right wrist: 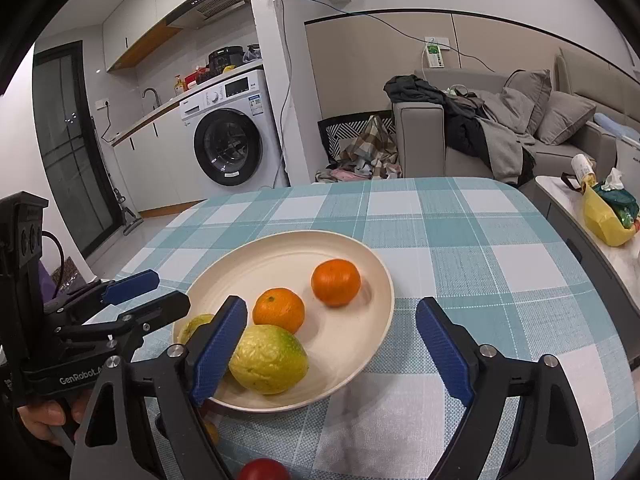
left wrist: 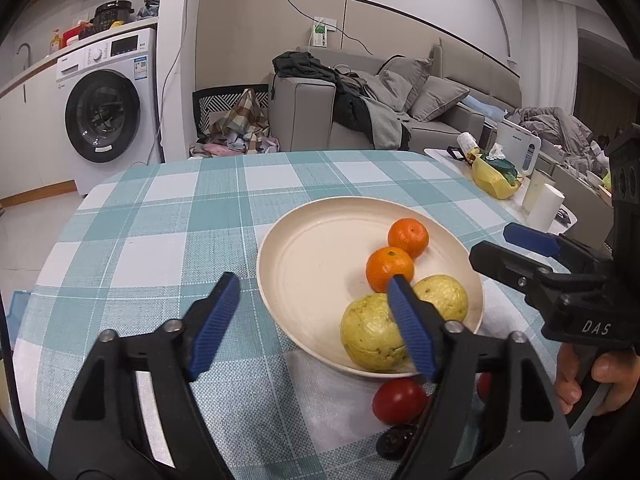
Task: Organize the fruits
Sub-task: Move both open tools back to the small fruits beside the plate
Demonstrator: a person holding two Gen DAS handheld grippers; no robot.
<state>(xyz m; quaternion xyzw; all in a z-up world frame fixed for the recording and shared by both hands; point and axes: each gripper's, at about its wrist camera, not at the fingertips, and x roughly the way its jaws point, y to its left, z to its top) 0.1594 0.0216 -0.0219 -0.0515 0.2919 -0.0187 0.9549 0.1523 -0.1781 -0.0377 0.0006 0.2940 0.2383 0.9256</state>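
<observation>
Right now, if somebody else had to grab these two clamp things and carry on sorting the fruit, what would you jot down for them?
Left gripper: open, holding nothing, just short of the plate.
Right gripper: open, empty, above the plate's near edge.
On the cream plate: two mandarins and two yellow-green fruits.
Done: those four are plated.
Left: a red tomato lies on the checked tablecloth in front of the plate; another red fruit shows partly behind the left gripper's finger. Something small and dark lies beside the tomato; I cannot tell what.
</observation>
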